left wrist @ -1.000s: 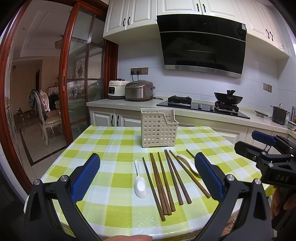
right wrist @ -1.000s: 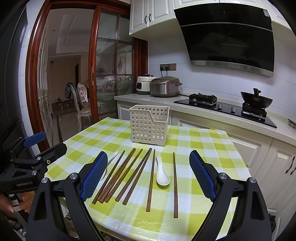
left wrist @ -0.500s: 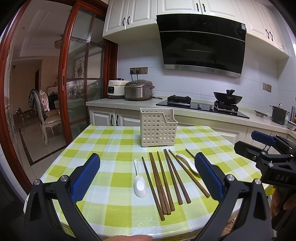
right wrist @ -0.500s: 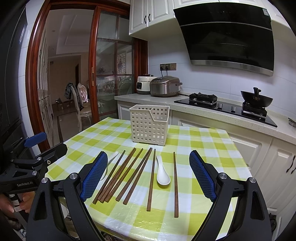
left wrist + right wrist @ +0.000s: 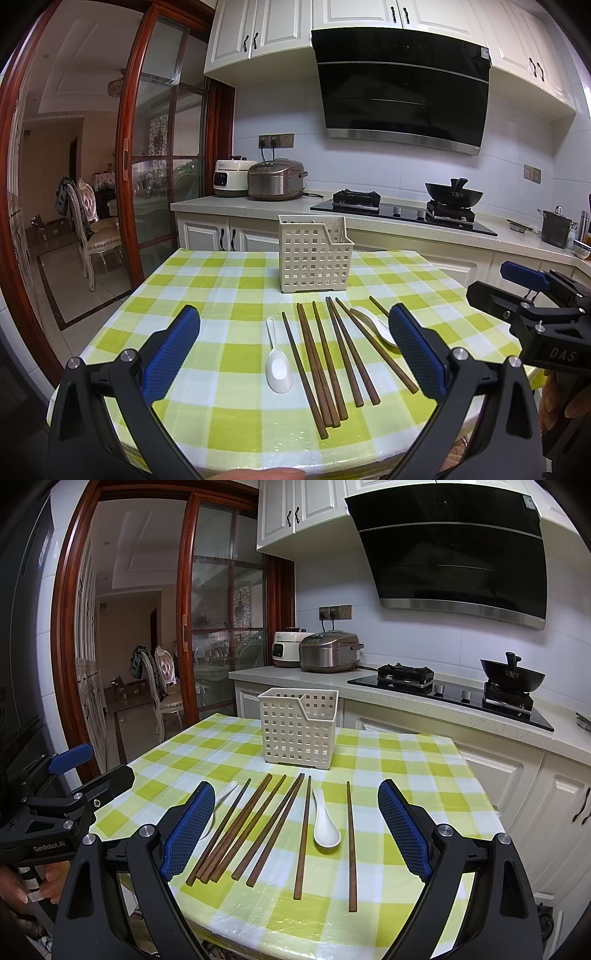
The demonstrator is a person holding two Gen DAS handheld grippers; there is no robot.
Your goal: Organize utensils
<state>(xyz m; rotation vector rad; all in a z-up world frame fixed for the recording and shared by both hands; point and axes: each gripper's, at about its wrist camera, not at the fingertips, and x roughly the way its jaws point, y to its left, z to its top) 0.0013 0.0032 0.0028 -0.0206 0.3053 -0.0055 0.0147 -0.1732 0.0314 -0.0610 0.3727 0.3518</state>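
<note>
Lying on the table [image 5: 229, 291], chopsticks [image 5: 258, 823] sit beyond both spread, empty jaws.

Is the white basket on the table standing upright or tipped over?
Upright. The basket stands on its base on the tablecloth, open top facing up. Whether anything is inside, cannot tell.

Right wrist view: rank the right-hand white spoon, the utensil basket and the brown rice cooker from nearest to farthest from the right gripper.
From the right gripper, jaws open:
1. White spoon, on the tablecloth between the fingers, just right of centre.
2. Utensil basket, upright at the table's far side, straight ahead.
3. Brown rice cooker, on the counter behind the basket, beside the white cooker.
</note>
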